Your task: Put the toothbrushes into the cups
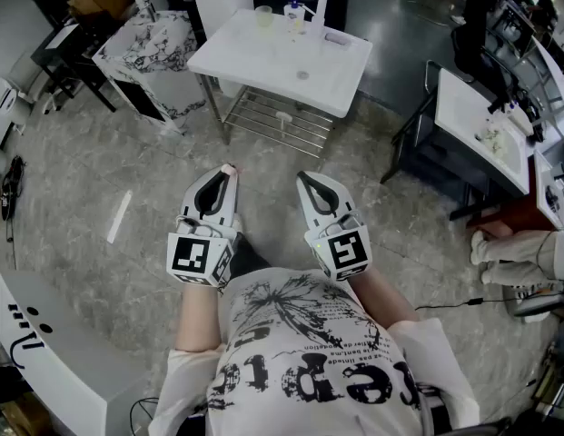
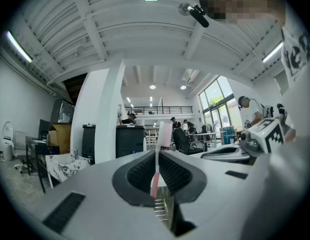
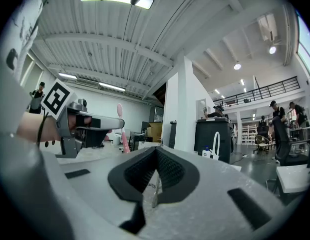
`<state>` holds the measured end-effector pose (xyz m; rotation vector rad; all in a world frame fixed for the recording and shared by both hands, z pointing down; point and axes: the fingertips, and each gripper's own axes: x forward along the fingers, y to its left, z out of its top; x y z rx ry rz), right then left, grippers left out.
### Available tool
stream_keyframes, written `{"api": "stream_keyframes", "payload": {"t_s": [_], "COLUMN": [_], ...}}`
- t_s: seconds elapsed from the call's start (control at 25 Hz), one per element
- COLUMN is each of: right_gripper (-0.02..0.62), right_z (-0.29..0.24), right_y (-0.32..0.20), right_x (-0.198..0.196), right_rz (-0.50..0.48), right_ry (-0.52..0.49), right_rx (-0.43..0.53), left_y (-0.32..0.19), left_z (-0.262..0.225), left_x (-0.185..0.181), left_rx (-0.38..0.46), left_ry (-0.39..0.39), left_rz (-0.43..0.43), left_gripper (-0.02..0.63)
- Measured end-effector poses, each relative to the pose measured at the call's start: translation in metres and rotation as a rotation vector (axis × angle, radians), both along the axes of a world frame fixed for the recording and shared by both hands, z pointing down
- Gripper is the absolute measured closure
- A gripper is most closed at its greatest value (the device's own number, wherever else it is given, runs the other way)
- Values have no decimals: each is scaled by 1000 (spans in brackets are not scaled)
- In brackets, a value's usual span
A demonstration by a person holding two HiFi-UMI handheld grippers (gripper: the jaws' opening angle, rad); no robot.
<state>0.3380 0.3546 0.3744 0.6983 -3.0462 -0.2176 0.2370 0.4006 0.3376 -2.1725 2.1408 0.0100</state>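
I hold both grippers level in front of my body, some way short of a white sink-top table (image 1: 329, 82). My left gripper (image 1: 228, 174) (image 2: 157, 152) is shut on a pink toothbrush (image 2: 154, 183), which stands upright between the pads with its head above the jaws. From the right gripper view, that toothbrush (image 3: 123, 136) sticks up past the left gripper (image 3: 97, 126). My right gripper (image 1: 305, 179) (image 3: 155, 150) is shut with nothing in it. A pale green cup (image 1: 263, 16) and a second cup (image 1: 295, 14) stand at the table's far edge.
A white faucet (image 1: 322, 4) rises beside the cups, and a wire shelf (image 1: 274, 121) sits under the table. A marble-patterned stand (image 1: 159, 48) is at the left, desks (image 1: 477, 121) at the right. A person's shoes (image 1: 504, 248) are near my right.
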Motion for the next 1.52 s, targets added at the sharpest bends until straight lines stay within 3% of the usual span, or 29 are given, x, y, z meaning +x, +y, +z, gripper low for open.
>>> {"api": "stream_keyframes", "payload": {"t_s": [0.2, 0.6, 0.84, 1.08, 1.24, 1.52], "right_gripper": [604, 604, 603, 603, 603, 603], "right_z": [-1, 9, 28, 28, 22, 23], "right_y": [0, -19, -47, -91, -128, -183], "right_x": [-6, -13, -50, -119, -179, -286], "right_rz": [-19, 9, 31, 48, 59, 107], "right_ry": [26, -32, 4, 14, 23, 36], "right_rx": [-3, -49, -72, -91, -90, -112], "left_y": [-6, -14, -42, -87, -125, -180], "left_z": [1, 5, 24, 20, 13, 10], "left_x": [-2, -22, -55, -126, -188, -301], "left_rx": [-9, -26, -62, -57, -62, -76], "left_ry": [-9, 36, 55, 55, 5, 13], "left_rz": [9, 13, 27, 28, 33, 72], "left_gripper": [580, 580, 580, 580, 580, 580]}}
